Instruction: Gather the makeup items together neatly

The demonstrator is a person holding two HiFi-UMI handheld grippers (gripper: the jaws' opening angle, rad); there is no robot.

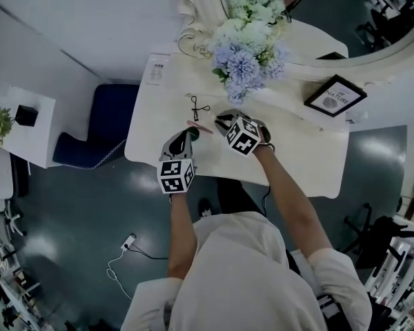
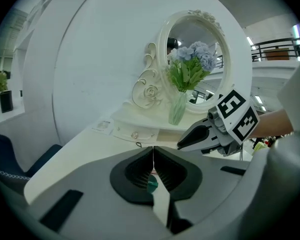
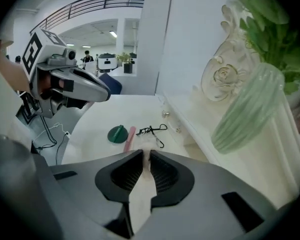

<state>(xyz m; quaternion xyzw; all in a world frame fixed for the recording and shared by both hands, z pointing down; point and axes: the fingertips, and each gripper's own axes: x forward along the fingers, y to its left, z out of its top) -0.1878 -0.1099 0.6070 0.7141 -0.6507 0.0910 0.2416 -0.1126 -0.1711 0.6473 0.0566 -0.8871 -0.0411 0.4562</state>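
one curler (image 3: 152,130) (black) beyond right hand-held gripper (image 3: 146,152)

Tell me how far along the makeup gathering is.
Looks mostly done: green disc, pink stick and eyelash curler already lie close together on the table. In hand: the right gripper is nearly shut on a blurred pale item. The left gripper is shut, empty. Left: set that item beside the group.

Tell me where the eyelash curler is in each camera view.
Head view: eyelash curler, below and left of the vase of flowers.
Left gripper view: a small black loop, likely it, above the jaws.
Right gripper view: eyelash curler beyond the jaws, right of the pink stick.
Shared landmark: the vase of flowers.
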